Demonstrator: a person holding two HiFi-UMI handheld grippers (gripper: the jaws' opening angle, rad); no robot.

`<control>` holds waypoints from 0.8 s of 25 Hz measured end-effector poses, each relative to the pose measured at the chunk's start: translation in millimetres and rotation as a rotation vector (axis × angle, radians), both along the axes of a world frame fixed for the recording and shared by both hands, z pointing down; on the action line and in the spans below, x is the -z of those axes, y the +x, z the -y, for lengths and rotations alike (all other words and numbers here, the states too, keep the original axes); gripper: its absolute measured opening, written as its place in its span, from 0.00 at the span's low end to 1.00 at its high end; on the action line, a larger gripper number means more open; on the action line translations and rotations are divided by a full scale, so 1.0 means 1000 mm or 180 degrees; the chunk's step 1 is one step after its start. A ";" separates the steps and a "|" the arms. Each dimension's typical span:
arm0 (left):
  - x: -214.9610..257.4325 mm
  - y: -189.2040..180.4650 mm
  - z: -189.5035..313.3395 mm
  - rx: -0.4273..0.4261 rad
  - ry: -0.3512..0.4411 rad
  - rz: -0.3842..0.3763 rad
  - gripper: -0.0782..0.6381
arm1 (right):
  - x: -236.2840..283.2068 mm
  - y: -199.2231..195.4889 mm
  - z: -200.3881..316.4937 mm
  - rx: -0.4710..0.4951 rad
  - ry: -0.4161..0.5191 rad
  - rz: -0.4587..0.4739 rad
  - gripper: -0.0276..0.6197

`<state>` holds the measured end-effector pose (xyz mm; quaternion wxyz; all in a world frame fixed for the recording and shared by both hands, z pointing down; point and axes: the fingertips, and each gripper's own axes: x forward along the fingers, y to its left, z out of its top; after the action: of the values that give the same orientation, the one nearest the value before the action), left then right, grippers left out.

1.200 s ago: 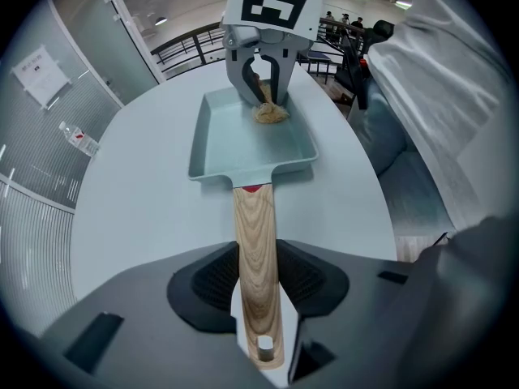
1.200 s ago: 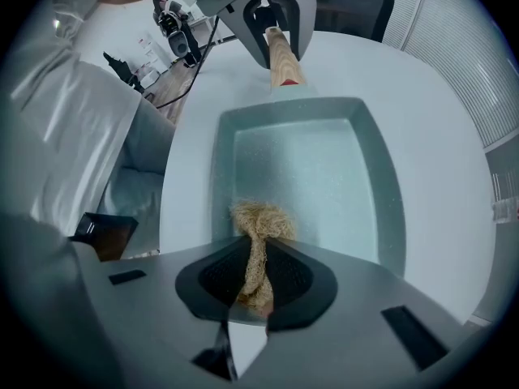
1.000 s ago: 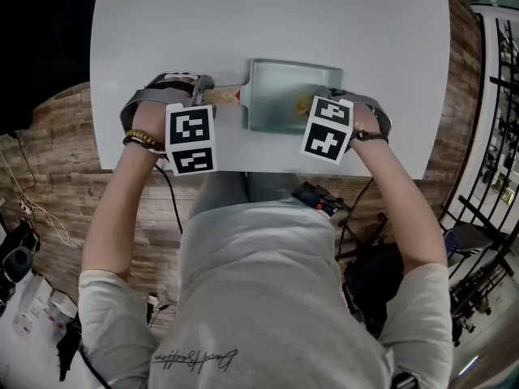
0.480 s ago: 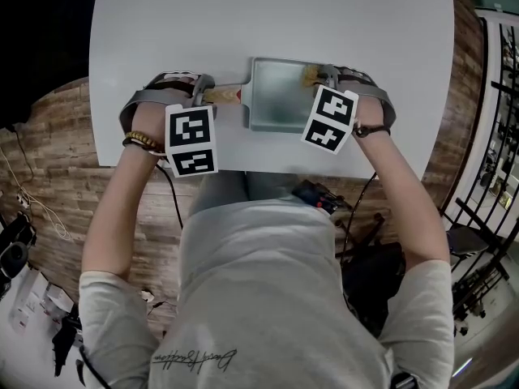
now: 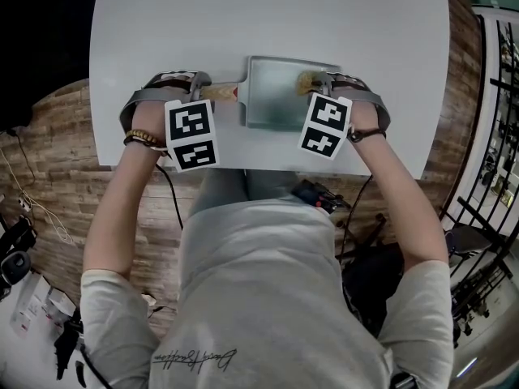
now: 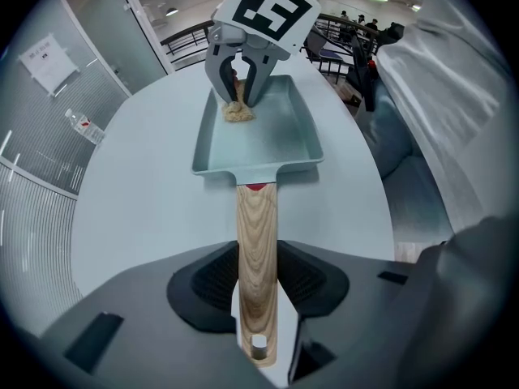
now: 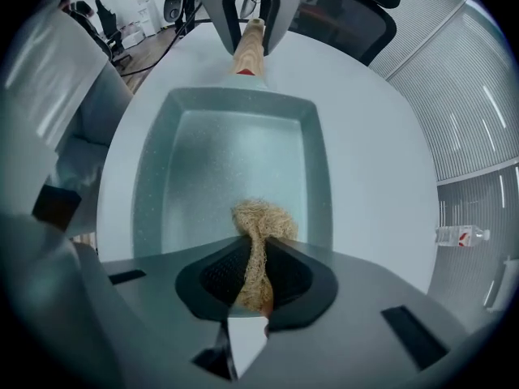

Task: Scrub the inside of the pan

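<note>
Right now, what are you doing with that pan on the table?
A person is cleaning a pan with a gripper in each hand. The left gripper is clamped on the pan's wooden handle, keeping it steady on the white table. The right gripper pinches a tan, stringy scrubber, and the scrubber sits on the pan's inside at the end away from the handle.
</note>
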<state>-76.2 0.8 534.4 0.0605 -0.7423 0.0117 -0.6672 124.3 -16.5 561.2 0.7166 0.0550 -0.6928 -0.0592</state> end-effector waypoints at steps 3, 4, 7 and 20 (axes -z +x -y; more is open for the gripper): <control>0.001 0.002 0.000 0.0002 -0.0003 0.0004 0.32 | 0.002 0.002 -0.015 0.0001 -0.0158 -0.0009 0.15; 0.001 0.002 0.000 0.0002 -0.0001 0.0005 0.32 | 0.002 0.003 -0.021 -0.0002 -0.0225 -0.0011 0.15; 0.001 0.002 -0.001 0.0006 0.0002 0.0006 0.32 | 0.002 0.003 -0.039 -0.0023 -0.0479 -0.0019 0.15; 0.000 0.001 -0.001 0.0009 0.0018 0.0038 0.32 | 0.006 0.002 -0.083 -0.0242 -0.1490 0.0062 0.15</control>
<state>-75.1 1.5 534.4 0.0617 -0.7381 0.0142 -0.6717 125.9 66.1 555.4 0.7048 -0.0860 -0.6919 0.1307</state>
